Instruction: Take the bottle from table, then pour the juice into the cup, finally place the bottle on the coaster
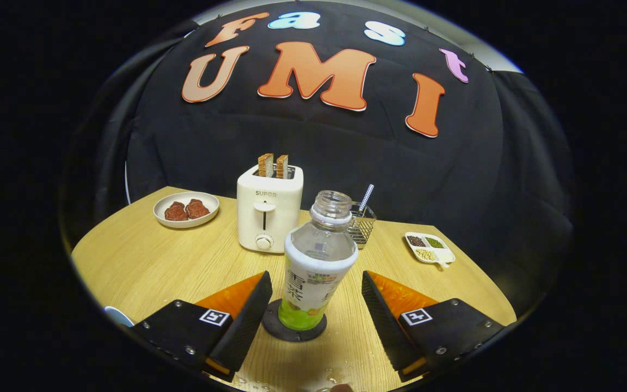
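Observation:
An uncapped clear plastic bottle (316, 260) with a white-and-green label and a little green juice at its bottom stands upright on a dark round coaster (293, 329). It stands between my two fingers, with a gap on each side. My gripper (316, 296) is open and touches nothing. A sliver of a pale blue rim (118, 316), perhaps the cup, peeks out beside the left finger.
On the wooden table (145, 261) beyond the bottle stand a white toaster (268, 209) with two toast slices, a white plate (186, 209) of brown food, a wire basket (362, 222) with a straw, and a divided dish (429, 247) of beans. Water drops (330, 375) lie near the front edge.

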The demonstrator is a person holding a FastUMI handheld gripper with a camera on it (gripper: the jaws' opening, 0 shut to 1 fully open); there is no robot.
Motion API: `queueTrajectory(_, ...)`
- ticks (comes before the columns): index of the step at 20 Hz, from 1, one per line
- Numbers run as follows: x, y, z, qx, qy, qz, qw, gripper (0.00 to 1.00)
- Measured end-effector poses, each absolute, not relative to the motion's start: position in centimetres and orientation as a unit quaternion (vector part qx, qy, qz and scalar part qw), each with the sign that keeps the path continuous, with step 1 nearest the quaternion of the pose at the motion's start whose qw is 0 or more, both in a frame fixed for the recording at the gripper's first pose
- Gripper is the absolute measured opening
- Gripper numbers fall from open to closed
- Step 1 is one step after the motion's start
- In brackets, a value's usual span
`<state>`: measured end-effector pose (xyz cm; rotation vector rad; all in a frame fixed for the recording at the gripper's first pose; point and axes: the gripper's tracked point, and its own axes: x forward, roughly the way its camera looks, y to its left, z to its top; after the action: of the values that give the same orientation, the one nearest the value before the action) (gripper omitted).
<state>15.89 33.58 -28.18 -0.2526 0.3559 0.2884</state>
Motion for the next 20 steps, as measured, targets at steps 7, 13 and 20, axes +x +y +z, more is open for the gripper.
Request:
queueTrajectory(7, 11.5, 28.9, -19.5, -0.107, 0.119, 0.149, 0.976, 0.98)
queueTrajectory(13, 7.5, 21.7, -11.6, -0.091, 0.072, 0.136, 0.984, 0.98)
queueTrajectory(20, 3.3, 14.6, -7.4, -0.093, 0.043, 0.106, 0.989, 0.98)
